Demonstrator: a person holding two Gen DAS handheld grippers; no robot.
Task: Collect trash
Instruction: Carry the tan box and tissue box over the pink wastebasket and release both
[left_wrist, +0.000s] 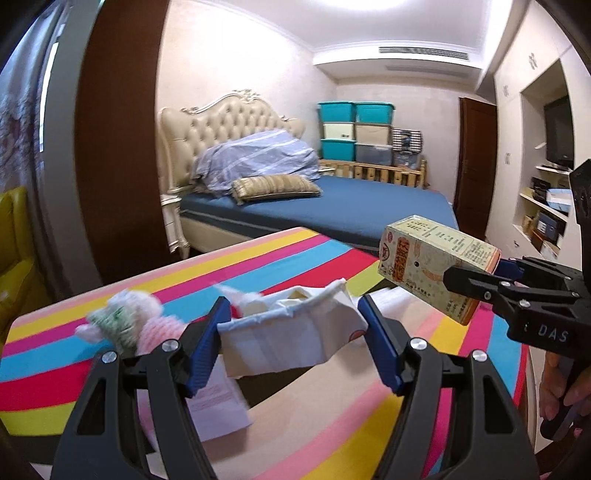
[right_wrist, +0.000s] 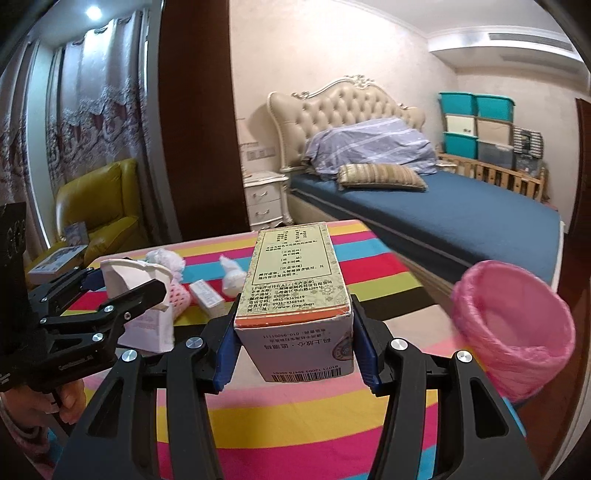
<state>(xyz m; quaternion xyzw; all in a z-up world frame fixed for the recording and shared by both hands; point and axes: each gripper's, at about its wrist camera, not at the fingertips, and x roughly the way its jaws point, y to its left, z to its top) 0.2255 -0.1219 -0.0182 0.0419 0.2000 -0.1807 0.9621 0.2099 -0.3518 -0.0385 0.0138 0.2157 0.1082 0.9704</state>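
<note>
Trash here is mostly light paper stuff, and we've got two bits of it in hand already. The right gripper (right_wrist: 293, 347) is pinching a printed carton (right_wrist: 295, 280) across its narrow sides near the flap end, pads flat on the cardboard, box sticking out forward over the striped table (right_wrist: 332, 406). Looks empty or close to it, so light, fairly stiff along the edges but easy to cave in if we squeeze the big faces, so holding by the side walls near a corner seems the safe spot. The left gripper (left_wrist: 291, 339) has a crumpled white paper bag (left_wrist: 291, 332) between its pads, jaws set fairly wide and touching both sides; that one is soft and floppy, it'll deform and could slip, so we'd grab near the folded rim where the paper is doubled. Both are held up above the table. The bin (right_wrist: 513, 332) with its pink liner sits just right of the carton in the right view, open mouth tilted our way. More bits left on the table: a pink foam net (right_wrist: 177, 299), a small box (right_wrist: 207, 293), a wad of tissue (right_wrist: 232, 277).
</note>
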